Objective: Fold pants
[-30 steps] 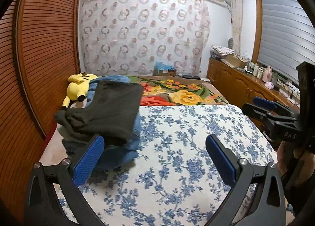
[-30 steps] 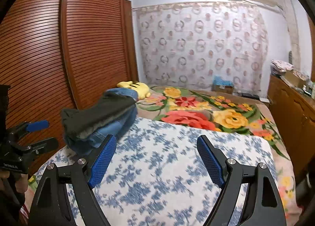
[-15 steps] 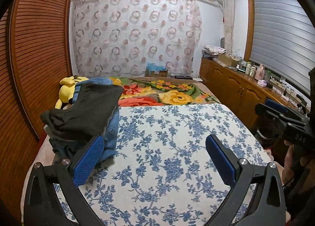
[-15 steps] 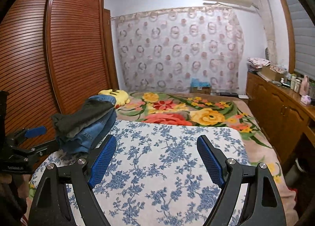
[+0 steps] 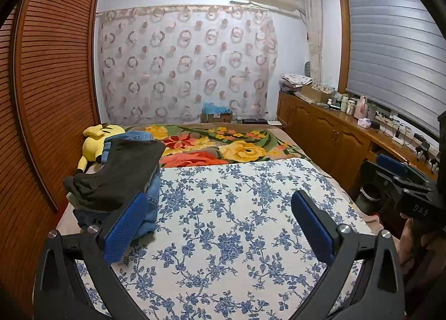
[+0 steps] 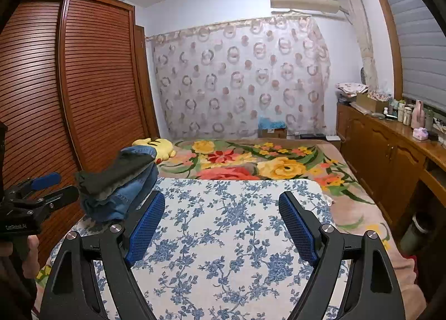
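Fingers of your left hand-held gripper (image 5: 217,225) stand wide apart with nothing between the blue pads; your right hand-held gripper (image 6: 221,225) is spread the same way and also empty. Both hang above the blue-flowered sheet (image 5: 237,208) on the bed. The folded pants (image 5: 120,178), dark pair on top of denim, sit stacked at the sheet's left edge, just beside the left pad. Your left view shows the stack's top face; your right view shows its layered side (image 6: 117,183). A yellow plush (image 5: 96,143) lies behind the stack, near the slatted wardrobe (image 6: 92,91). The sheet's middle and right side are bare; wooden cabinets (image 5: 329,136) line the bed's right side.
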